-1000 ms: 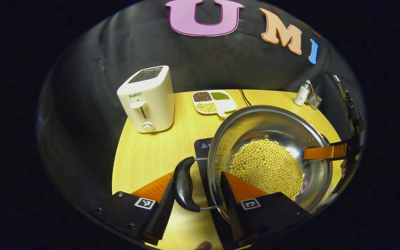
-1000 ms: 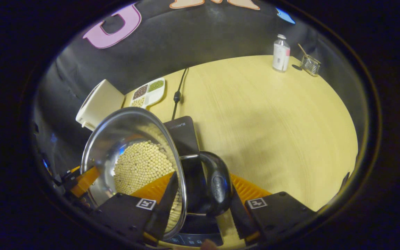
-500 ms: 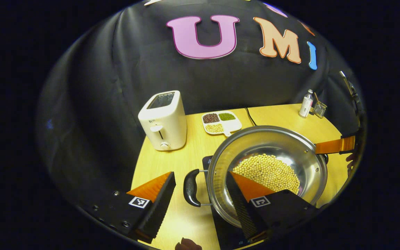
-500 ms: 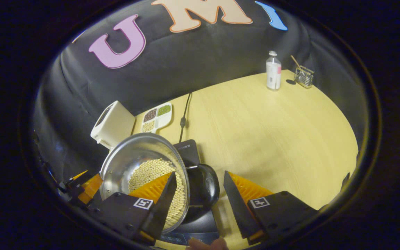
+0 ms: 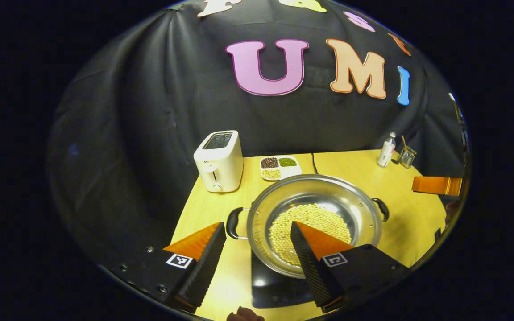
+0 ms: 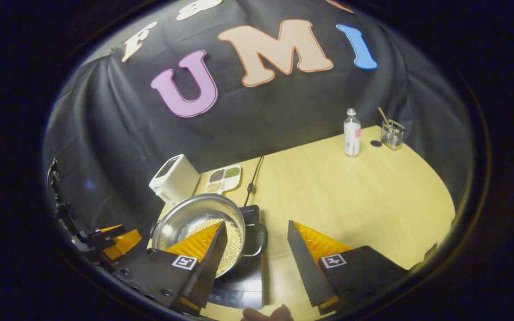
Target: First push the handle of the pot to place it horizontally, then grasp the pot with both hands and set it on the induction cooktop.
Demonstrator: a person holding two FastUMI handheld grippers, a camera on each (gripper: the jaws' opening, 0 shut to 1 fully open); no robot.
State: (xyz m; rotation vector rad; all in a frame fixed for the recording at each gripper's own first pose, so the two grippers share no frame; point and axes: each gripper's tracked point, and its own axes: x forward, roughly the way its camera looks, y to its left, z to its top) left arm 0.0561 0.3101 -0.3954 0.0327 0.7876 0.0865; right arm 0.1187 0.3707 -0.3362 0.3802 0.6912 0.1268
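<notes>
Both grippers, left and right, farther back, jaws wide, empty; pot on cooktop, handles level, sideways.

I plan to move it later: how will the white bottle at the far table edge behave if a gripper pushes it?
The bottle stands tall and narrow on the table, so a high push would likely tip it. It looks like light plastic, probably sliding easily if pushed low. How full it is cannot be told.
</notes>
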